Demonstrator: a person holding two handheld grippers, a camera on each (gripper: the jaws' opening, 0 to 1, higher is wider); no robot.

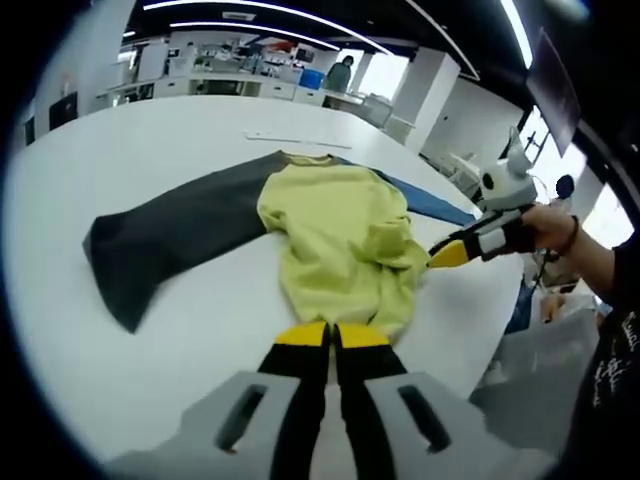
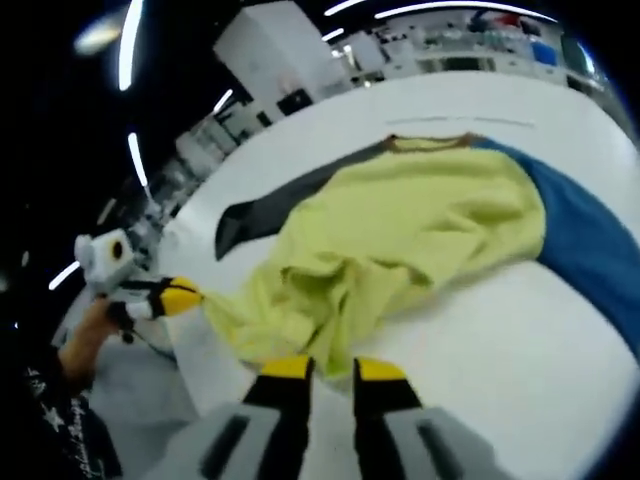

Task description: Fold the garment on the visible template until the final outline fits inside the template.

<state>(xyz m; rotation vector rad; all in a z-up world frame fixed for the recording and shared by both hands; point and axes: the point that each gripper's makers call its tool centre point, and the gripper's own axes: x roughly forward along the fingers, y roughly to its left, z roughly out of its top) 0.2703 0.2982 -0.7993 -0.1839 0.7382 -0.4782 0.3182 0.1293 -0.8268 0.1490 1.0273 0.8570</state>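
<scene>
A: Garment (image 1: 335, 235) is lying spread on the white table (image 1: 180, 130), its dark sleeve (image 1: 160, 240) stretching left, the yellow body bunching at the hem, the blue sleeve (image 1: 430, 203) trailing right.

B: The left gripper (image 1: 332, 335) is closing its jaws to a thin slit on the hem; the right gripper (image 2: 322, 368), jaws slightly apart, is seemingly pinching the hem too.

A: I'm worrying that uneven pulling will be dragging cloth off the near edge.
</scene>
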